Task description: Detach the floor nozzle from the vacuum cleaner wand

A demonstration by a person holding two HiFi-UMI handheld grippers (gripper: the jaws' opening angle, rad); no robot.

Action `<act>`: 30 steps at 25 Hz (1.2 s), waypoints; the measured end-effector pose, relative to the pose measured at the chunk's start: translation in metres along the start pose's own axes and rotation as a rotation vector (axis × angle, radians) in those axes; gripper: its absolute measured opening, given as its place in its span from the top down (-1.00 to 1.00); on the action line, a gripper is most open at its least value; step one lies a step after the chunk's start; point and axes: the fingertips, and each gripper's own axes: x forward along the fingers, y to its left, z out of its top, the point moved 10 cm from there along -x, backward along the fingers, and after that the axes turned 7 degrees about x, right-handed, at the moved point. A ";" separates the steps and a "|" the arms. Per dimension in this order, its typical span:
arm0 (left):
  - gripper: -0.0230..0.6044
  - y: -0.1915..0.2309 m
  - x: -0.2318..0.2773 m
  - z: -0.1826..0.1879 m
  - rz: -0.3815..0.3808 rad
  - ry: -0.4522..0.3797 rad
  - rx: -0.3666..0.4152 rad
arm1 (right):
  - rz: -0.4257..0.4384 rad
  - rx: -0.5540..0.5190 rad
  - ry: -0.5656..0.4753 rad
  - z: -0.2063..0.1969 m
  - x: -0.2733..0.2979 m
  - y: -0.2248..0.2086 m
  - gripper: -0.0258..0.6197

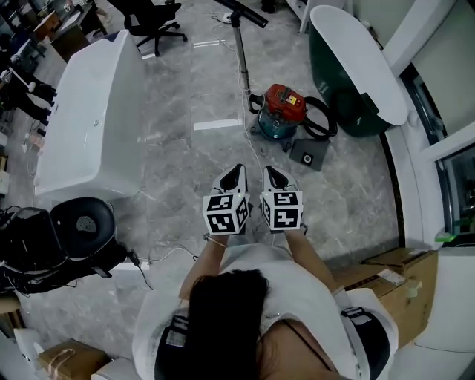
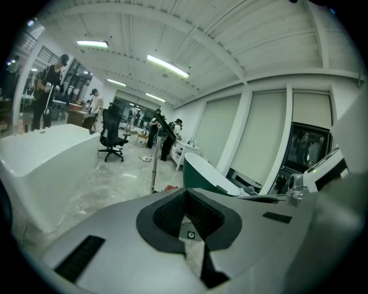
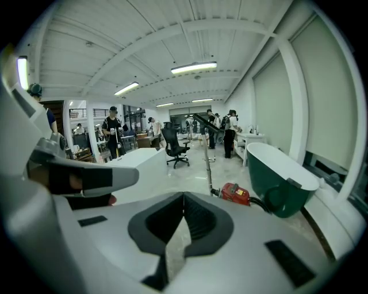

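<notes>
Facing vac [image 1: 282, 110], L claw [image 1: 236, 175], R claw [image 1: 271, 175] closed

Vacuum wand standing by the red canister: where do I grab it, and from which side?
Grip the wand on its bare metal tube around mid-height. Come in level from the near side with the jaws across the tube. It stands upright and slim, with what looks like the nozzle at its top. The red canister and black hose crowd the base.
</notes>
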 end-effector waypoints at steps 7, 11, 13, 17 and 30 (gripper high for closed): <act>0.91 0.033 0.010 0.011 -0.010 0.006 0.004 | -0.004 0.029 0.002 0.011 0.028 0.018 0.87; 0.91 0.051 0.012 0.013 -0.021 0.010 0.007 | -0.005 0.031 0.006 0.012 0.043 0.033 0.87; 0.91 0.060 0.011 0.014 -0.028 0.011 0.007 | -0.005 0.032 0.005 0.012 0.048 0.041 0.87; 0.91 0.071 0.011 0.015 -0.039 0.014 0.008 | -0.014 0.038 0.008 0.012 0.054 0.049 0.87; 0.91 0.093 0.012 0.020 -0.027 0.020 -0.011 | -0.015 0.044 0.018 0.021 0.071 0.058 0.87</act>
